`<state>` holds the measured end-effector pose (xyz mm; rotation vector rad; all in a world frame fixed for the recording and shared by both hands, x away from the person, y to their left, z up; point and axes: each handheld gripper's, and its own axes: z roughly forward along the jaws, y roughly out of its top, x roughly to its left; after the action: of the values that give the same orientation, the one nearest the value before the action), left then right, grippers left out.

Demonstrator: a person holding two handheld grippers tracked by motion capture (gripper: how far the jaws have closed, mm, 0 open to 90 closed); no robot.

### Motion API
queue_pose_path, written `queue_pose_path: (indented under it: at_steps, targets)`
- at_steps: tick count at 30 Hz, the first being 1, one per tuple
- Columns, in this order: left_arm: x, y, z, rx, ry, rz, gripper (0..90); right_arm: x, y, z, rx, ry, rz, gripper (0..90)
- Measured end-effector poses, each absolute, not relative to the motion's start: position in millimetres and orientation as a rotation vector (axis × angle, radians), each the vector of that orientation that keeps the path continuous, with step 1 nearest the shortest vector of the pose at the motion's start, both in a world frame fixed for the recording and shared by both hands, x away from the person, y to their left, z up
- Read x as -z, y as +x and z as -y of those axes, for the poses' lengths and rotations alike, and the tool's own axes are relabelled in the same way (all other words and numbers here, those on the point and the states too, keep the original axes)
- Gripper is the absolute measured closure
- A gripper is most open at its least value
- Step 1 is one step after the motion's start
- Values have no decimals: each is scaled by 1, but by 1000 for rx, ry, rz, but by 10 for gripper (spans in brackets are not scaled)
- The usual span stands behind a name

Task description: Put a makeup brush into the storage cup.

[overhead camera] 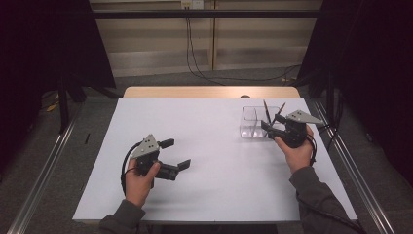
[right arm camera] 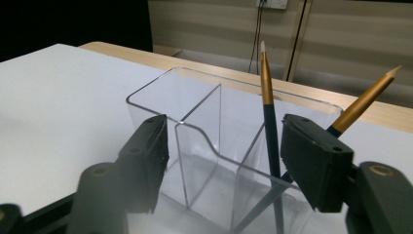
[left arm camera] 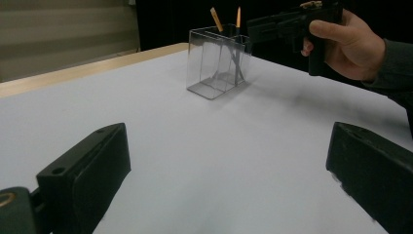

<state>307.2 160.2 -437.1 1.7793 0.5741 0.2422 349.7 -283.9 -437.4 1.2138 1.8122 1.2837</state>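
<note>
Nearest the person, the left gripper [overhead camera: 176,153] rests low on the white table [overhead camera: 209,146] with jaws spread and empty, while farther off the right gripper [overhead camera: 269,126], jaws parted and released, is held level against the clear organizer [overhead camera: 251,122] holding two pencils [overhead camera: 272,114].

White table [overhead camera: 214,161], wooden edge [overhead camera: 209,92], 2 black cables [overhead camera: 192,53] on wall behind

We see a clear, glossy plastic holder [right arm camera: 204,141] with smooth walls, two pencils [right arm camera: 267,107] with a satin gold-and-dark finish, a matt white counter [overhead camera: 204,161] edged in pale wood, and matt black plastic fingers [right arm camera: 146,156].
</note>
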Motion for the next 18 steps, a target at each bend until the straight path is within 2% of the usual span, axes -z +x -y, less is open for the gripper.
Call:
queue_pose_path:
  at_steps: [9,18]
  targets:
    - [439,307,-160,-249,1788,-584,21,437,340,286,-1315,1223,-1800,210]
    - [439,308,-160,-251,1786,-590,21,437,333,285,-1312,1213,-1807,160]
